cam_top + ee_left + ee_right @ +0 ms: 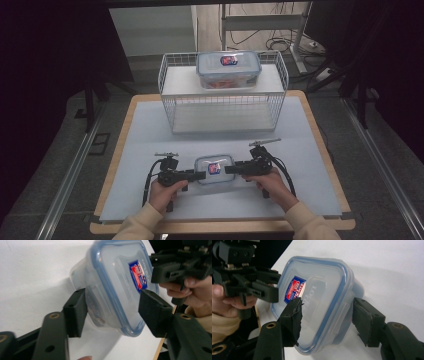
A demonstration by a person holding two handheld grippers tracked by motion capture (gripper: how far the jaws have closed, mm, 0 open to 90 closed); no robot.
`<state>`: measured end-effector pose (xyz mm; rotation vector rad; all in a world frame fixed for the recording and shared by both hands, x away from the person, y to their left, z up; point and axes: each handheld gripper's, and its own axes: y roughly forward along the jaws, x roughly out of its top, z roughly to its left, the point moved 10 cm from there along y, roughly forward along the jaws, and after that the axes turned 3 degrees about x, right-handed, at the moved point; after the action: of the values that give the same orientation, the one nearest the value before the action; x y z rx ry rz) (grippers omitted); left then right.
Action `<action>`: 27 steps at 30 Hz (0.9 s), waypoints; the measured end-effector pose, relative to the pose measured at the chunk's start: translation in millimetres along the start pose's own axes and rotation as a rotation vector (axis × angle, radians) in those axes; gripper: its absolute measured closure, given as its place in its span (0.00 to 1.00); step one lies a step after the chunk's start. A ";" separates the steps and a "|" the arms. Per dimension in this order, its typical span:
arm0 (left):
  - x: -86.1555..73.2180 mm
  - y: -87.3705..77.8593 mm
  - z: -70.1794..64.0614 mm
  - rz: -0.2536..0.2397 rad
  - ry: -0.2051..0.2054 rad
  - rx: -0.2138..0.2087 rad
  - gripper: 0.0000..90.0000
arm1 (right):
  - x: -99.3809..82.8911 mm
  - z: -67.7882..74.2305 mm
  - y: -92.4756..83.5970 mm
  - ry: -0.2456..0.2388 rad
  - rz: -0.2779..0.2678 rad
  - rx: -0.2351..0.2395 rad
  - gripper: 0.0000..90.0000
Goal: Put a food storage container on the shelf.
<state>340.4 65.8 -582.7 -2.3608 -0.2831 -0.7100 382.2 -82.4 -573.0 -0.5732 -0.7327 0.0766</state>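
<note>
A small clear container with a blue-rimmed lid and a red-and-blue label [214, 169] lies on the pale mat near the table's front. My left gripper [200, 175] meets it from the left, my right gripper [230, 169] from the right. In the left gripper view the two black pads of the left gripper [113, 310] press the container [117, 285] across lid and base. The right gripper view shows the same grip at the opposite end, where the right gripper [329, 322] clamps the container [317, 302], one pad on the lid, one against the side.
A white wire rack [222, 100] stands at the back of the mat. A larger lidded container [228, 70] sits on its top shelf. The mat [145, 150] covers a wooden table, with dark floor and rails on both sides.
</note>
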 end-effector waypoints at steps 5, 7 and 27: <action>-1.6 -3.3 -2.5 -0.018 0.019 0.002 0.52 | -2.9 4.3 -3.1 -0.034 -0.013 -0.021 0.50; -2.8 -4.5 -3.9 -0.021 0.037 0.005 0.53 | -3.6 5.1 -5.8 -0.025 -0.017 -0.003 0.52; -3.1 -6.3 -8.1 -0.044 0.063 0.006 0.55 | -10.1 9.0 -15.1 0.021 -0.064 0.058 0.60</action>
<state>332.1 65.3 -575.9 -2.3280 -0.3106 -0.8023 366.9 -93.6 -566.0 -0.4947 -0.7256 0.0326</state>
